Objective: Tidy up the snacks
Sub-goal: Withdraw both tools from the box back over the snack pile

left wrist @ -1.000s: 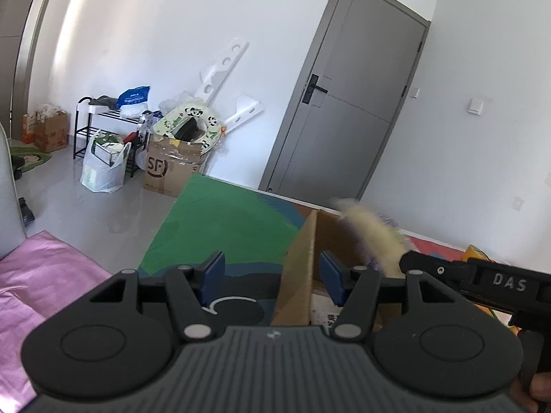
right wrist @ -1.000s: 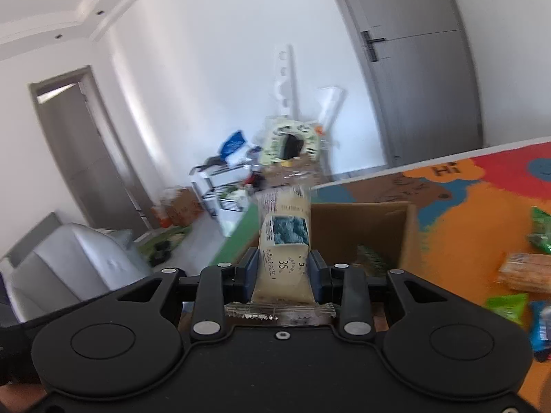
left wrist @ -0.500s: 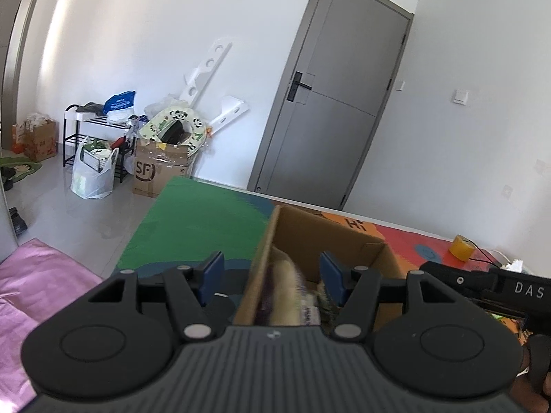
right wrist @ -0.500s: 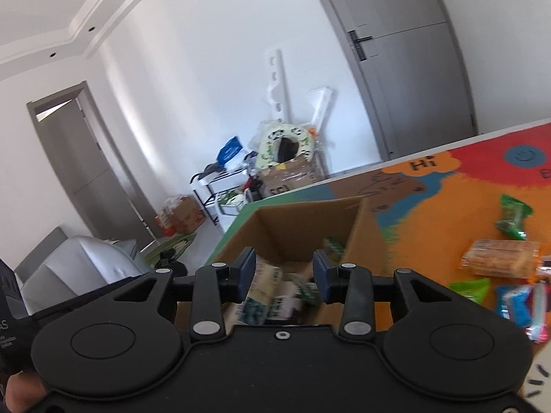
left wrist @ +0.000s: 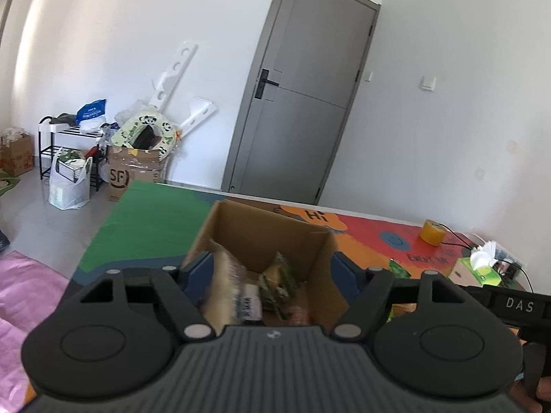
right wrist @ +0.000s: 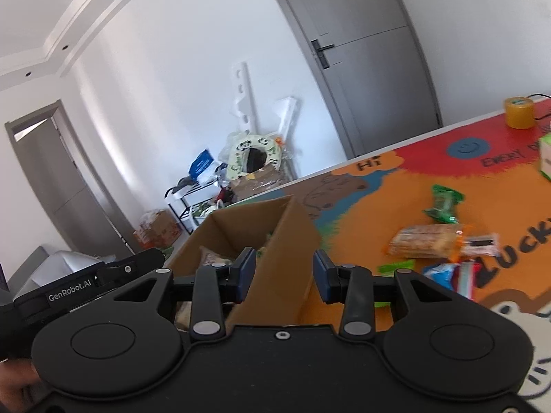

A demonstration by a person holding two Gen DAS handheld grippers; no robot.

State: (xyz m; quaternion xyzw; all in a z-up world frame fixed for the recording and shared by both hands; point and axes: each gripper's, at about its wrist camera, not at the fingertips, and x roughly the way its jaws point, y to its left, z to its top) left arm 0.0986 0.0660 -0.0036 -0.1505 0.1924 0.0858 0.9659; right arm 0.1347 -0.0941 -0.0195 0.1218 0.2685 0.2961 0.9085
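An open cardboard box [left wrist: 261, 230] stands on the colourful mat with several snack packets inside, among them a cream packet [left wrist: 225, 285] leaning at its left wall. My left gripper [left wrist: 272, 270] hovers just before the box; its jaws are opening and nothing is pressed between them. My right gripper [right wrist: 285, 268] is open and empty, with the box [right wrist: 275, 241] right wall seen behind its gap. To the right, a biscuit pack [right wrist: 427, 241], a green packet [right wrist: 442, 203] and a blue packet [right wrist: 444, 272] lie loose on the mat.
A yellow tape roll [left wrist: 430, 232] and a green tissue box [left wrist: 477, 270] sit at the mat's far right with a black cable. Beyond the mat's far edge are a grey door [left wrist: 299, 103], a shoe rack, bags and cartons. A pink cloth [left wrist: 20, 296] lies lower left.
The cream packet that my right gripper held over the box now lies inside it, and that gripper is empty. Both views have swung right. My left jaws have spread wider.
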